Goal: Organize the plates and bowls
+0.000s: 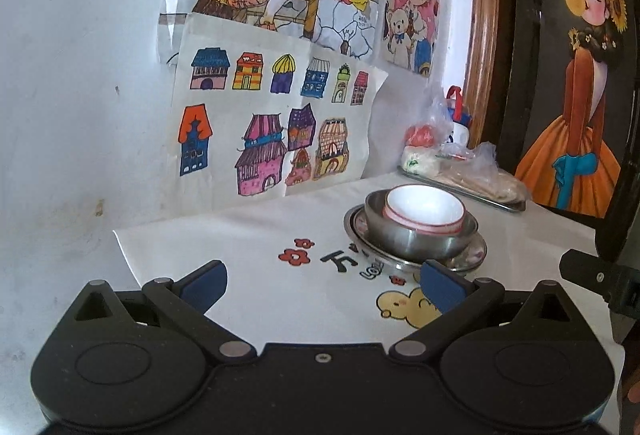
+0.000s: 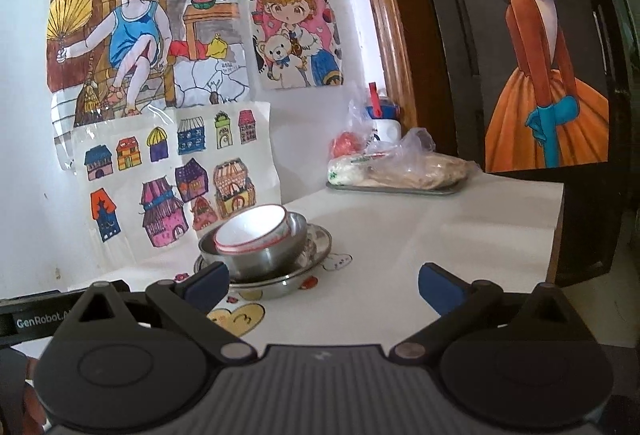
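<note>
White cloth printed with red flowers and a yellow cartoon figure covers the table [image 1: 248,235], which backs onto a white wall hung with children's drawings [image 1: 264,131] of coloured houses. At two o'clock from the left gripper [image 1: 324,285] stands the stack: a white ceramic bowl [image 1: 424,210] with a red rim band nested, slightly tilted, in a round steel bowl [image 1: 420,239], which sits on a shallow steel plate [image 1: 400,264]. Behind it, against the wall, a metal tray [image 2: 392,189] carries plastic-bagged food [image 2: 416,165], with a white cup [image 2: 387,129] near it. A dark panel painted with a girl in an orange dress [image 2: 548,87] closes off the right side. Both grippers hover low over the cloth, blue-padded fingers [image 1: 208,285] spread wide and holding nothing. From the right gripper [image 2: 324,285], the stack sits at eleven o'clock, just beyond its left finger [image 2: 208,281].
</note>
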`<action>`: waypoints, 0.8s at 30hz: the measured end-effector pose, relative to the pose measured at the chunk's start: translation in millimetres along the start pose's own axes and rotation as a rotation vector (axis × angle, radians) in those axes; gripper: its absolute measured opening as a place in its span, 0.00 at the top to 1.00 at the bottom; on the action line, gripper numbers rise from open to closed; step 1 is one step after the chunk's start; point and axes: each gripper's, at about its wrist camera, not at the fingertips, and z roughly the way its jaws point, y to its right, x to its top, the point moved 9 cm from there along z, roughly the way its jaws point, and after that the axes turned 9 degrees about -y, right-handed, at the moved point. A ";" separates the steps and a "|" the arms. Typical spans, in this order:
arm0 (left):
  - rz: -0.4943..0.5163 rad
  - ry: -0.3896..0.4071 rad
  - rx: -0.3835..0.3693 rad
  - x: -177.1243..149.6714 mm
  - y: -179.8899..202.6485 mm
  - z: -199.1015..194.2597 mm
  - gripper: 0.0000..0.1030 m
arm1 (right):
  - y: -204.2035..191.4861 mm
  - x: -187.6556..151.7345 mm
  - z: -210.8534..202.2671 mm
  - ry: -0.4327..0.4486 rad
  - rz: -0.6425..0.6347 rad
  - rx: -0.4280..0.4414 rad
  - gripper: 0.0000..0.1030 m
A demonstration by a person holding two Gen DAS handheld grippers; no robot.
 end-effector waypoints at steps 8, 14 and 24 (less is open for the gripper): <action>-0.006 -0.008 0.013 -9.9 1.0 0.4 0.01 | 9.2 -8.9 0.5 -0.017 0.005 -0.013 0.00; -0.007 -0.005 0.020 -10.7 1.8 0.4 0.01 | 11.0 -12.5 0.8 -0.021 0.008 -0.013 0.00; 0.002 0.008 0.032 -9.4 2.2 0.7 0.01 | 12.2 -16.4 5.4 -0.029 0.005 -0.013 0.00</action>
